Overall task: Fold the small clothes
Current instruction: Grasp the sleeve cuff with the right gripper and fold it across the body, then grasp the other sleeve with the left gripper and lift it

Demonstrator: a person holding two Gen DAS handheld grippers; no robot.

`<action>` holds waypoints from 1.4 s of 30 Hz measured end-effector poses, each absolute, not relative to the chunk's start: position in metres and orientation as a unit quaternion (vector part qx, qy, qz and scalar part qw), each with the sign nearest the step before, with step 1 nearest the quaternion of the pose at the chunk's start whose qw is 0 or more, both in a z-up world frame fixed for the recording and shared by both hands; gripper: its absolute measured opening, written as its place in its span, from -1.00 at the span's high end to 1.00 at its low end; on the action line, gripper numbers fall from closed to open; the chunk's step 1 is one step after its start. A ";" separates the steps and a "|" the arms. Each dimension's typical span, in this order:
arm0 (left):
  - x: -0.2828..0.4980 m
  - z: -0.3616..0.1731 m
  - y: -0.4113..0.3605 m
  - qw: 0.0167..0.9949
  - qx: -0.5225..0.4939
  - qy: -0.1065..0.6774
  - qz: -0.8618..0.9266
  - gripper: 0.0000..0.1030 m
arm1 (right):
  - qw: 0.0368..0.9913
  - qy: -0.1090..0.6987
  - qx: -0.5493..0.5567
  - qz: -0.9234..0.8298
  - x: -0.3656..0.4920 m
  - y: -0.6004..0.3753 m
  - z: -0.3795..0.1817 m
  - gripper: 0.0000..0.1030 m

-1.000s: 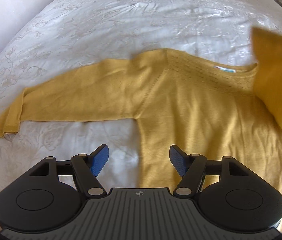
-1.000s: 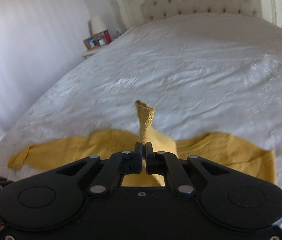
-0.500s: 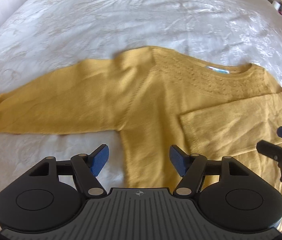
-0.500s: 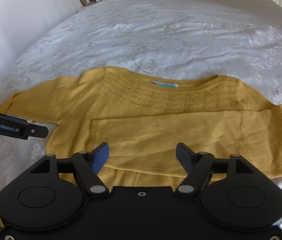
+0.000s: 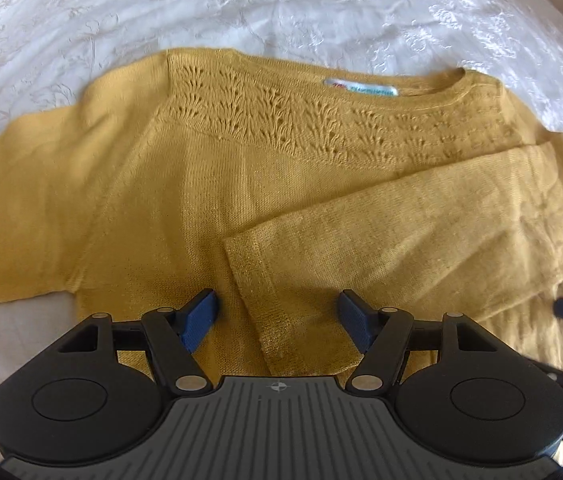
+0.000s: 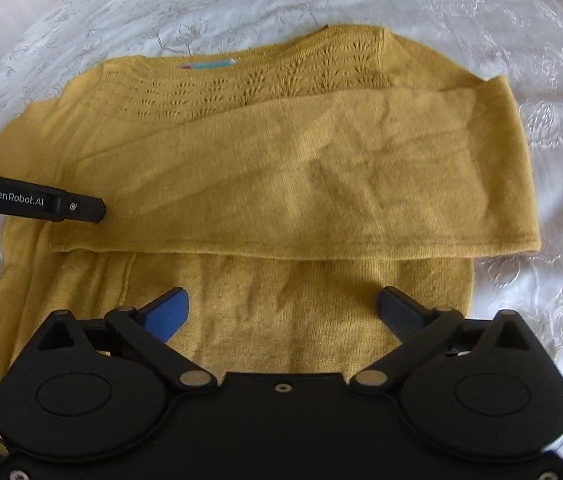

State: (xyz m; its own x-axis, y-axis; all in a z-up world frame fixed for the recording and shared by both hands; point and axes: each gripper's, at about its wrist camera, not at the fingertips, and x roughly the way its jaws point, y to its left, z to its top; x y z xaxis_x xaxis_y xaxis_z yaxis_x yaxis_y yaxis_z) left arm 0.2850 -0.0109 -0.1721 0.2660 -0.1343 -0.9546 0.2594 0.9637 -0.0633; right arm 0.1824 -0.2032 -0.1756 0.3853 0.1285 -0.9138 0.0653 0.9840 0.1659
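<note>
One "GenRobot.AI" mark on left gripper (image 6: 99, 210); sweater (image 6: 281, 168) label (image 6: 207, 65) unreadable.

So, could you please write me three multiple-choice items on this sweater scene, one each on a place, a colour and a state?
1. Where does the folded sleeve lie?
A. Across the sweater's chest
B. Off the bed
C. Under the sweater

2. What colour is the sweater?
A. Navy
B. Mustard yellow
C. Red

3. What does the right gripper hold?
A. The neck label
B. The sleeve cuff
C. Nothing

Answers: 1 A, the sleeve rests flat over the body below the lace yoke. 2 B, the whole knit is yellow against the white bedspread. 3 C, its jaws are opening and stand wide apart above the cloth, with nothing pinched.
</note>
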 end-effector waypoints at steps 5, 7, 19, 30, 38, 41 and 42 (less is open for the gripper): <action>0.288 -0.180 0.000 0.796 0.009 0.593 -0.120 -0.36 | 0.826 0.558 0.083 0.026 0.180 -0.203 -0.188 -1.00; 0.288 -0.180 0.003 0.799 0.000 0.588 -0.125 -0.37 | 0.825 0.558 0.088 0.026 0.181 -0.205 -0.191 -1.00; 0.276 -0.152 0.007 0.835 0.041 0.537 -0.112 0.38 | 0.830 0.549 0.100 0.006 0.179 -0.207 -0.196 -1.00; 0.292 -0.180 0.004 0.807 0.002 0.576 -0.125 0.26 | 0.830 0.548 0.098 0.004 0.181 -0.204 -0.197 -1.00; 0.282 -0.144 -0.015 0.841 0.038 0.513 -0.171 0.85 | 0.832 0.547 0.097 0.005 0.180 -0.205 -0.197 -1.00; 0.278 -0.122 -0.019 0.858 0.057 0.482 -0.170 0.85 | 0.830 0.548 0.100 0.006 0.180 -0.206 -0.196 -1.00; 0.278 -0.113 -0.018 0.863 0.054 0.473 -0.168 0.85 | 0.829 0.550 0.101 0.006 0.181 -0.206 -0.194 -1.00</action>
